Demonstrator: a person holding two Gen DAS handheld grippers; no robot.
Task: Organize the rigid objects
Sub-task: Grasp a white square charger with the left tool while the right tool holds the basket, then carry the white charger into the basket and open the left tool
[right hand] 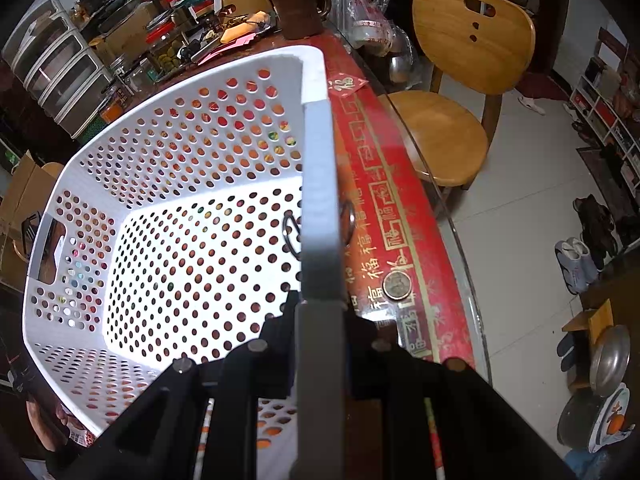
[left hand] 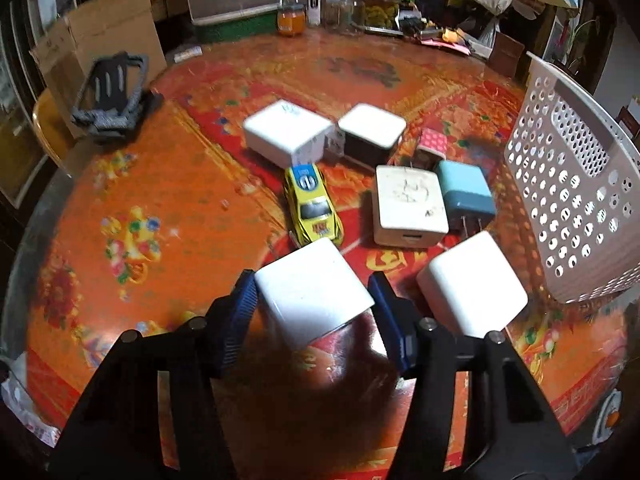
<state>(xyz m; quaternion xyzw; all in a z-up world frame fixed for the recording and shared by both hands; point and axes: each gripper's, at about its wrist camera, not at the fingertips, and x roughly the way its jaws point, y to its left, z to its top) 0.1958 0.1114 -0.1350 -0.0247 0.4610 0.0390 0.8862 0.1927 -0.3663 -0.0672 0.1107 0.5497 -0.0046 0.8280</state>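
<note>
In the left wrist view my left gripper [left hand: 313, 300] has its blue pads [left hand: 244, 308] against both sides of a white charger block [left hand: 316, 292] low over the orange table. A second white block [left hand: 472, 284] lies just to its right. Beyond them sit a yellow toy car [left hand: 312, 208], a flat white adapter [left hand: 410, 206], a blue charger [left hand: 464, 196], a small pink box [left hand: 432, 144] and two more white blocks [left hand: 286, 134] [left hand: 372, 130]. My right gripper [right hand: 320, 308] is shut on the rim [right hand: 318, 184] of the white perforated basket [right hand: 180, 240], which stands tilted and holds nothing.
The basket [left hand: 572, 184] rises at the right of the objects. Jars [left hand: 378, 0] and clutter line the table's far edge, a grey strap bundle [left hand: 112, 96] lies far left. A coin [right hand: 397, 286] rests near the glass edge; a wooden chair [right hand: 460, 80] stands beyond.
</note>
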